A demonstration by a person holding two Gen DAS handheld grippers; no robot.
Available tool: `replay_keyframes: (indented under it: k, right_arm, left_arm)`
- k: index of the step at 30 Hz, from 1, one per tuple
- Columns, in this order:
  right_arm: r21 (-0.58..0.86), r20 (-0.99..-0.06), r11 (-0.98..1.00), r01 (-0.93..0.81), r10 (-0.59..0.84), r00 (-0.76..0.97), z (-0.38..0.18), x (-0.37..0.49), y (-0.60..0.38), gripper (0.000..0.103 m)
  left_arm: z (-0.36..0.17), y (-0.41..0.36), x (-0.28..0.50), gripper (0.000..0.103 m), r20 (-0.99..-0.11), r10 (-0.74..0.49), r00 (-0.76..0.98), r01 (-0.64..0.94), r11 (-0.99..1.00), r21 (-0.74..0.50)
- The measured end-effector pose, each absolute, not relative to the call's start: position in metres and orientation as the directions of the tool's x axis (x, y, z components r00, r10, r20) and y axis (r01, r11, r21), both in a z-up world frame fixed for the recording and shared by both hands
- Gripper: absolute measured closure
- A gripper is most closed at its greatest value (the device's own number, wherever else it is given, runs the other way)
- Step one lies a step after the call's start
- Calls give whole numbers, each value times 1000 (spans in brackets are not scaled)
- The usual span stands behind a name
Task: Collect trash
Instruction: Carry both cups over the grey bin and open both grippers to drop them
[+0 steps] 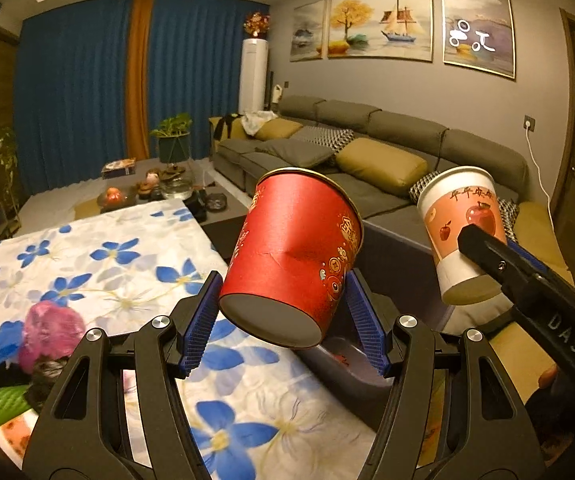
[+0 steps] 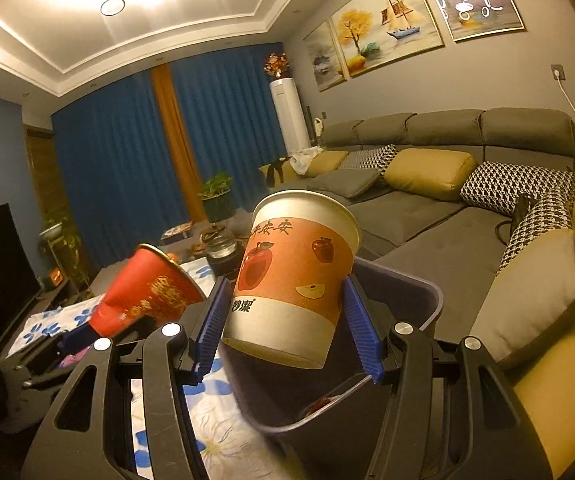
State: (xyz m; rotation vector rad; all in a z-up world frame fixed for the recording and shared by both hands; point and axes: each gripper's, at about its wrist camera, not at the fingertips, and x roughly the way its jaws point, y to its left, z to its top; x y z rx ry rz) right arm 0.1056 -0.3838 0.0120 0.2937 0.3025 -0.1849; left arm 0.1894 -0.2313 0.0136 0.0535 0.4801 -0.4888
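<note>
My left gripper (image 1: 285,308) is shut on a red paper cup (image 1: 291,256) with gold print, dented at its side and tilted, mouth away from me. My right gripper (image 2: 287,320) is shut on a white and orange paper cup (image 2: 295,276) printed with apples. Each view shows the other cup too: the apple cup (image 1: 463,232) at the right with a black finger (image 1: 499,260) across it, the red cup (image 2: 147,292) at the left. Below both cups stands a dark purple trash bin (image 2: 415,296), open at the top, with something red inside.
A table under a white cloth with blue flowers (image 1: 99,264) lies to the left, with pink, green and other wrappers (image 1: 47,332) on it. Behind it stands a coffee table with a tea set (image 1: 167,188). A grey sofa (image 2: 447,208) with yellow and patterned cushions runs along the right.
</note>
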Motion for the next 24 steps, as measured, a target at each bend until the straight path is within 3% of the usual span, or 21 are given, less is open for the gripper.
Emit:
replay_keyframes:
  k: [24]
  right_arm:
    - [282, -359, 922, 264, -154, 921, 8, 132, -390, 46]
  left_arm:
    - [-22, -281, 237, 41, -529, -482, 699, 513, 853, -100]
